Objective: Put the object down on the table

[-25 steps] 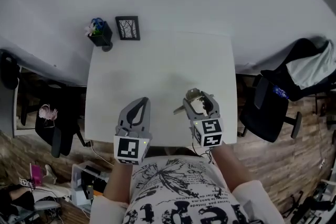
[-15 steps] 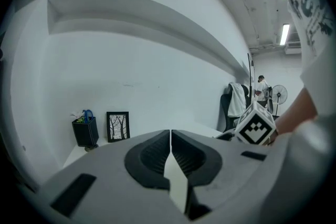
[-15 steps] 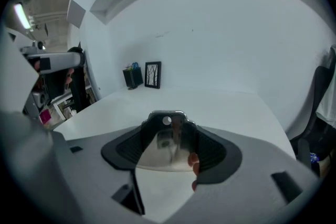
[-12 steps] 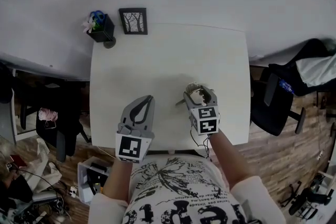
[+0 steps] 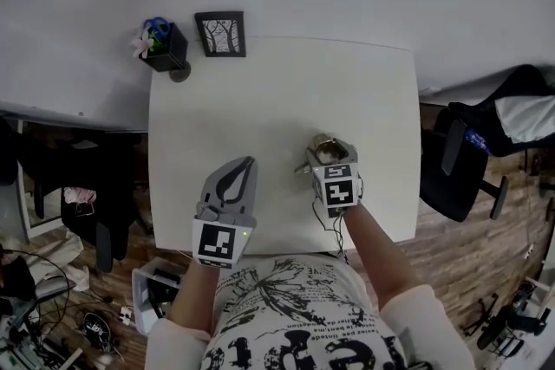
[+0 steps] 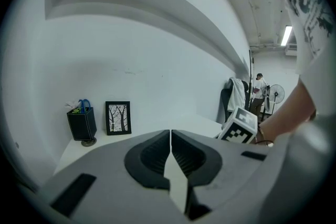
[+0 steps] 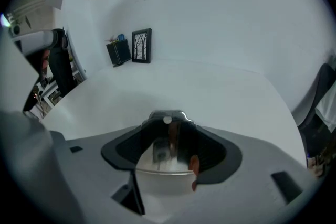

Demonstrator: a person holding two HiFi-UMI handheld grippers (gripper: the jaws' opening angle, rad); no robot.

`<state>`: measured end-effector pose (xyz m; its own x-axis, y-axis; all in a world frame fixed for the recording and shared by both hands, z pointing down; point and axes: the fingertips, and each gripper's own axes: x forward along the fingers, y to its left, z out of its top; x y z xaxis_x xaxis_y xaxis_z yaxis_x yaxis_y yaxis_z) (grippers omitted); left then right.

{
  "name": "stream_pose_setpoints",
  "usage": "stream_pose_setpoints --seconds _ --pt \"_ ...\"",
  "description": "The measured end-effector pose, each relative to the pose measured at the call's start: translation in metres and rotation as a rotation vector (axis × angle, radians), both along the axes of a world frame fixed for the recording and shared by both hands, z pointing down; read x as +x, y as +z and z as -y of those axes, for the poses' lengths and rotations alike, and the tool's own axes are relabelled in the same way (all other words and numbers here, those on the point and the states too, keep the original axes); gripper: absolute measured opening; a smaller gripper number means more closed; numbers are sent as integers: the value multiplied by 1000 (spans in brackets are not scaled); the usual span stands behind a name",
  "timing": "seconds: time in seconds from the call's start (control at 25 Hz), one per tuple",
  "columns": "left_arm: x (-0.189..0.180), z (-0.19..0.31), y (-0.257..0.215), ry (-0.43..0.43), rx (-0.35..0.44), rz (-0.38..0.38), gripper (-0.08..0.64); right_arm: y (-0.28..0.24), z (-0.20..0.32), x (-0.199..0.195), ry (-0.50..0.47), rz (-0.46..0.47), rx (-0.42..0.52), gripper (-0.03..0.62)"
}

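Worktop [image 5: 277,91], white and square, set against a white wall (wood floor [image 5: 473,260] and a dark chair [image 5: 455,178] off its right edge). A picture frame [image 5: 219,34] and a black pen holder [image 5: 165,48] sit at the far left corner. The right tool [image 5: 328,150], jaws wide, grips a shiny metal object [image 5: 321,153] low over the near right part. Only the right gripper view shows it filling the pads. The left tool [image 5: 245,162], jaws pressed together on nothing, hovers near the front edge. Bare surface runs ahead of both.
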<state>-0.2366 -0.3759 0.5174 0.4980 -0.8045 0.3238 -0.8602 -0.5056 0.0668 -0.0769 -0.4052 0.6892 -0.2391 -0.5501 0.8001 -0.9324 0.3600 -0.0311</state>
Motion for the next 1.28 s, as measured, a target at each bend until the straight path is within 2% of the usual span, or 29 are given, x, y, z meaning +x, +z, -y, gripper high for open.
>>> stream_pose_setpoints --seconds 0.28,0.44,0.56,0.76,1.08,1.2,1.28 --pt "5 1 7 -8 -11 10 12 7 -1 0 -15 -30 -132 288" --pt "7 -2 9 -23 11 21 12 7 -2 3 -45 -45 -153 313" --pt "10 -6 1 -37 21 24 12 -4 -3 5 -36 -21 -132 336" --pt "15 -15 -19 -69 56 16 12 -61 2 3 -33 90 35 323" --pt "25 -32 -57 -112 120 30 12 -170 -11 18 -19 232 323 66" --pt "31 -38 -73 -115 150 23 12 -209 -20 25 -26 269 436 3" --pt "35 -42 -84 -115 164 16 12 -234 -28 28 -45 291 511 -6"
